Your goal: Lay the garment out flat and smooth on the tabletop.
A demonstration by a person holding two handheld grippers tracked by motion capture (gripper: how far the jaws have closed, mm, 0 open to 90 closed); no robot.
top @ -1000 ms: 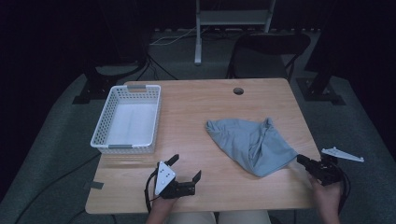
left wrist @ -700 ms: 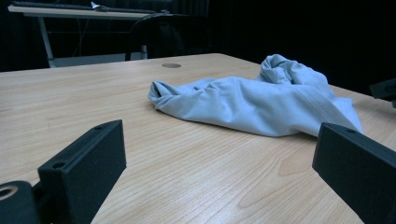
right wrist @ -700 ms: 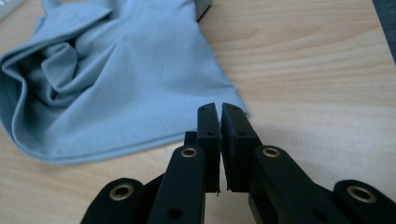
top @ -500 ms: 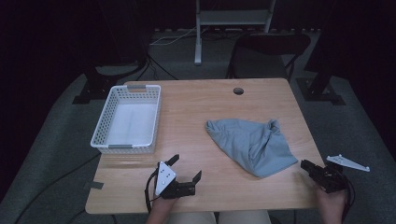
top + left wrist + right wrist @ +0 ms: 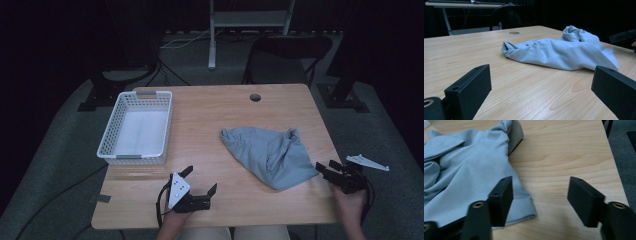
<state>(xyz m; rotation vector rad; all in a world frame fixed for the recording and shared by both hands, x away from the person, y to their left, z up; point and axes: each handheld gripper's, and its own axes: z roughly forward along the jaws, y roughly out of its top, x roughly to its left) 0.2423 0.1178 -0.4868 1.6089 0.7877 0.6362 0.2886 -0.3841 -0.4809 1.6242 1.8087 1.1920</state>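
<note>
While right gripper (image 5: 326,170) opens, released | cloth (image 5: 270,155) lies diagonal | left gripper (image 5: 200,183) agape

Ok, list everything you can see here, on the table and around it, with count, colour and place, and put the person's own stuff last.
Table: one, light wood, centre, round hole near its far edge.
Basket: one, white perforated plastic, far left of the table.
Cloth: one, grey-blue, crumpled, right half of the table.
Chair: one, black, behind the table.
Stand: one, pale metal, behind the table.
Tape: one dark piece, table's near left corner.
Left tongs: black, grey plate on top, jaws open, near edge.
Right tongs: black, jaws just opened, by the cloth's near right corner.
Hands: two, one on each set of tongs.
</note>
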